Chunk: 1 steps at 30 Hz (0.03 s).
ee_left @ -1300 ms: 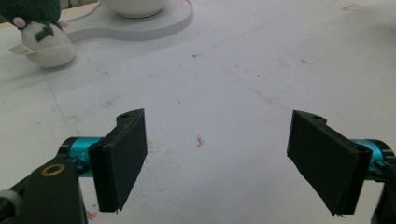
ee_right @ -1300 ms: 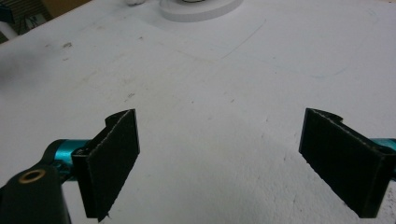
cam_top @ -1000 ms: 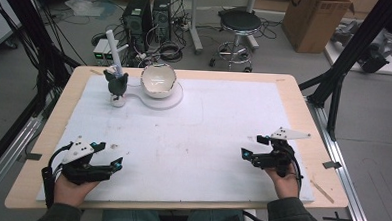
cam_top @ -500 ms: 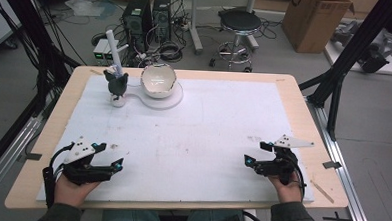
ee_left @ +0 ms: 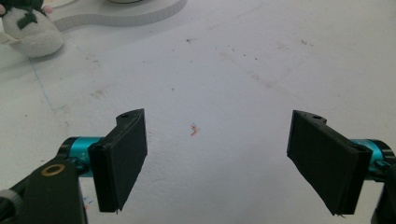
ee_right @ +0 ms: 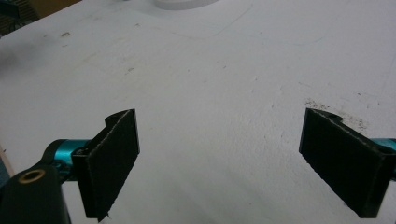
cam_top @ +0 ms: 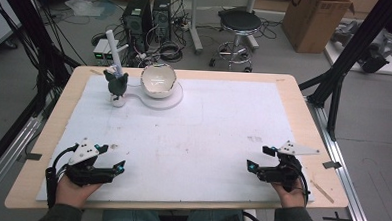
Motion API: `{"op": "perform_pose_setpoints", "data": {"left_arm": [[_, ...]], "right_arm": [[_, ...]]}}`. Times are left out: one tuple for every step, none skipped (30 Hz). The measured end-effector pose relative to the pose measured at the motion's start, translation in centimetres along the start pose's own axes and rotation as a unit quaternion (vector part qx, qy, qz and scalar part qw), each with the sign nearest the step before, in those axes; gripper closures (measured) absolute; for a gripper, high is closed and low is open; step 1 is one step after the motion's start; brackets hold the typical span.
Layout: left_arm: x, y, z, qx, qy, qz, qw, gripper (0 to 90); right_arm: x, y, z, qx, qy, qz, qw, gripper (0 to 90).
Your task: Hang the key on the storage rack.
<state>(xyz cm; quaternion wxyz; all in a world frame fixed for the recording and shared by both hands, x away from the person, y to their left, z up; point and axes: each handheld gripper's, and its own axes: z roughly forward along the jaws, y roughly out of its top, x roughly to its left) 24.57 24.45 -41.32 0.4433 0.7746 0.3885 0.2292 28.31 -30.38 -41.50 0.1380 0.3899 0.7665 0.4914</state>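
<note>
Jaws wide apart on both sides, and nothing between them. Left gripper point(cam_top: 112, 168) sits low at about seven o'clock on the white sheet-covered wooden table point(cam_top: 295, 90), held in the person's left hand point(cam_top: 73, 191), its black pads point(ee_left: 122, 158) spread well open over bare, scuffed white surface with one small red fleck on it. Right gripper point(cam_top: 257, 158) sits at about five o'clock, in the right hand point(cam_top: 290, 194), grey three-cornered plate point(cam_top: 297, 149) on top; in its own view the black pads point(ee_right: 112, 161) gape just as wide, holding nothing, only speckled white sheet point(ee_right: 233, 93) beneath.

Both grippers are well apart from each other and well apart from the objects. Up at about eleven o'clock stands the small dark green and white plush figure point(cam_top: 117, 87), upright, with a white rod point(cam_top: 114, 49) rising behind it. Just beside it, towards twelve o'clock, the white rounded bowl point(cam_top: 158, 81) rests on a flat white base plate point(cam_top: 172, 97). In the left gripper view the plush point(ee_left: 28, 30) shows at the ten o'clock corner, touching the sheet, with the edge of the base plate point(ee_left: 130, 14) near it.
</note>
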Motion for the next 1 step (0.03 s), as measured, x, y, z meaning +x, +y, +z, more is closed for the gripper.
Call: {"op": "perform_pose_setpoints", "data": {"left_arm": [[-0.01,0.00,0.01,0.001,-0.001,-0.001,1.0000,20.6]], "right_arm": [[0.00,0.01,0.09,-0.001,0.000,-0.005,1.0000,11.7]]}}
